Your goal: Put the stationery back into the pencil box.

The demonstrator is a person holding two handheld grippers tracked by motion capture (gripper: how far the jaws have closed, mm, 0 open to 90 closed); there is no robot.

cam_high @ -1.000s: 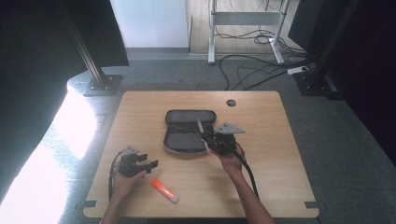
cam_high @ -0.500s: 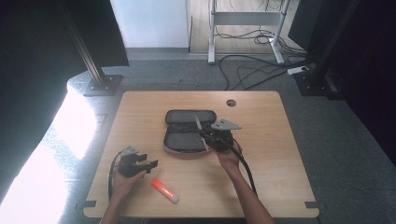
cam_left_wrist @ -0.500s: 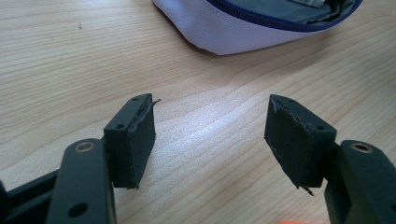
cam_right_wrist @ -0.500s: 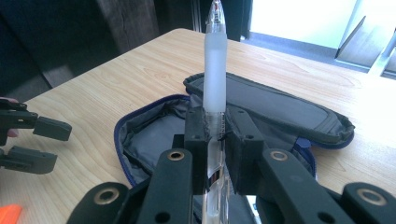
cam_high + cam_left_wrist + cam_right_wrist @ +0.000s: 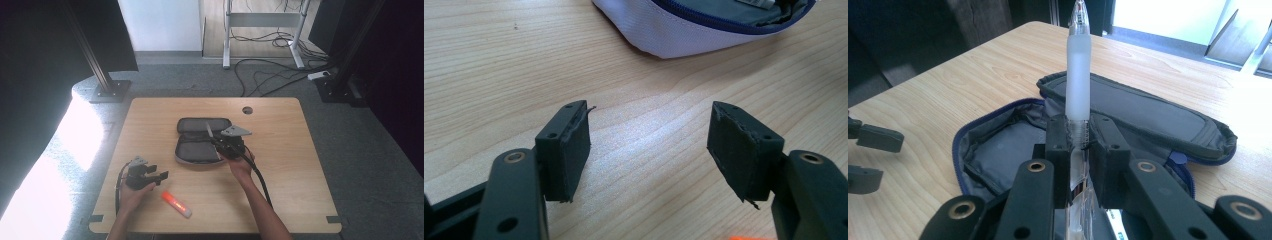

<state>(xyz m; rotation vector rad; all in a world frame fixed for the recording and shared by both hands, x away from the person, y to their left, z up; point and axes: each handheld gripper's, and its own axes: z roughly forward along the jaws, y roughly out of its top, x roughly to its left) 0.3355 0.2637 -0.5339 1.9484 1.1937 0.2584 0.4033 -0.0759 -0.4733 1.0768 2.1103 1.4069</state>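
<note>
Right gripper view shows the right tool clamped on a pen; left tool gapes apart.

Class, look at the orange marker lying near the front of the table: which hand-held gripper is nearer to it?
Left. The left hand-held gripper sits just beside the orange marker, jaws open, apart from it. The right hand-held gripper is farther back over the open pencil case, clamped on a pen.

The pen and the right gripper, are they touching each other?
Touching. In the right gripper view, the right gripper has both jaws pressed against the clear pen, which stands up between them above the open pencil case.
</note>
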